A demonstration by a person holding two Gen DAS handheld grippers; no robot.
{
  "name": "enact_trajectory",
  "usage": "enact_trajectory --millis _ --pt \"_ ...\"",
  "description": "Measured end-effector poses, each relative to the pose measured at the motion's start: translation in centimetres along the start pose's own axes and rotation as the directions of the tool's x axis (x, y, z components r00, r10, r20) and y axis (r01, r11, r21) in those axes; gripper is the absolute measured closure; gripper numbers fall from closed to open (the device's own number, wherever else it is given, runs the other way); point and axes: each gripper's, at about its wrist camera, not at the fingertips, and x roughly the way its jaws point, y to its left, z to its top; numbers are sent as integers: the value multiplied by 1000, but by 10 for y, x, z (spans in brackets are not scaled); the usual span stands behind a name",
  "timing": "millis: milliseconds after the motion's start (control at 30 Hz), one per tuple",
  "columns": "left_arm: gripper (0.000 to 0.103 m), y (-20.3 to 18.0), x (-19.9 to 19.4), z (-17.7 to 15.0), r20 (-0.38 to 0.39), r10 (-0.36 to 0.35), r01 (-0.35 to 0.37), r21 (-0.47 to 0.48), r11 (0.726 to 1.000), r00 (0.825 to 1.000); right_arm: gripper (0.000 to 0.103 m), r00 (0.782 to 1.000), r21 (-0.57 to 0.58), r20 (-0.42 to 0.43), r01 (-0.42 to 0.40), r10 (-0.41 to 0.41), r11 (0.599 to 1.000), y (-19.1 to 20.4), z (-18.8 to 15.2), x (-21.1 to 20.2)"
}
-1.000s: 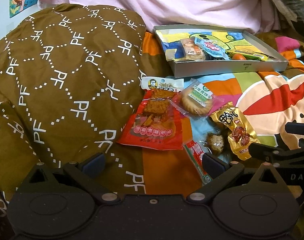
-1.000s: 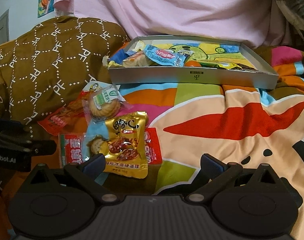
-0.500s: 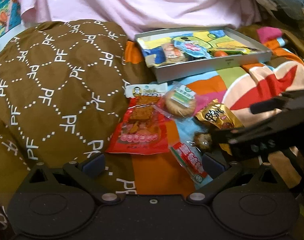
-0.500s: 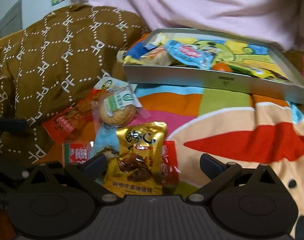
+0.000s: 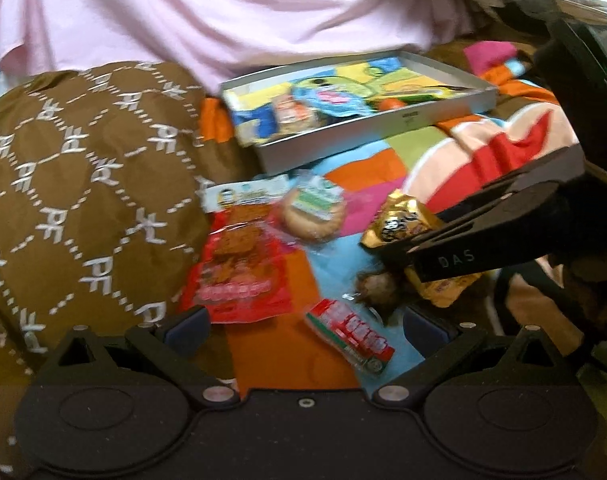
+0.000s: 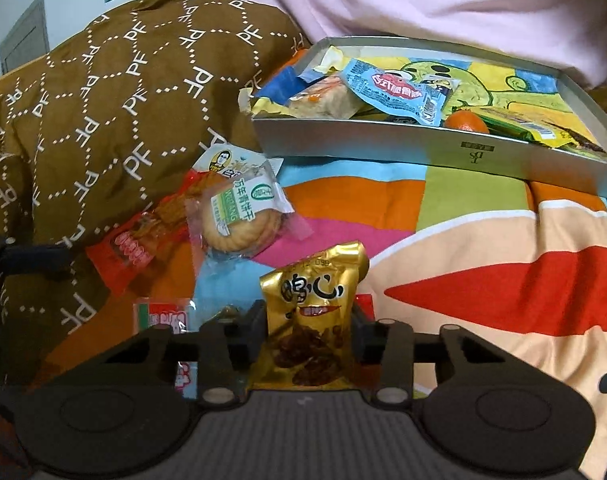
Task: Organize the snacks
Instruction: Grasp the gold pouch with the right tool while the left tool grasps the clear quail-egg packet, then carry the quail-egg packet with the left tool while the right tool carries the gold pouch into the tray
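Gold snack packet [image 6: 309, 320] is squeezed between the closing jaws of the right gripper [image 6: 309, 322]; the left gripper [image 5: 305, 326] is held released.

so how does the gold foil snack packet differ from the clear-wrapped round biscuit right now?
The gold foil snack packet sits between the closing pads of the right claw; the clear-wrapped round biscuit lies free on the colourful blanket, ungripped.
The gold packet is opaque foil with a printed food photo; the biscuit's wrapper is see-through with a green and white label.
The gold packet stands tipped up; the biscuit lies flat.
Both are outside the grey tray.
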Motion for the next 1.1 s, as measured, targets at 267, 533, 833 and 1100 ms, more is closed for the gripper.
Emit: enact_trajectory --millis 267,533,833,1100 --pt "1 -21 5 5 22 -155 152 104 983 988 60 1000 73 -4 -8 8 997 -29 -14 -21" --pt "1 -47 40 19 -24 -204 203 271 941 979 60 1000 124 14 9 -11 992 -54 -26 -46" --pt "1 -62 73 32 -90 -296 299 509 807 951 60 999 142 43 -5 -1 990 -70 -33 -64" --pt "1 -54 96 51 -231 -389 451 502 738 892 60 998 173 58 -17 7 985 -80 -38 -70"
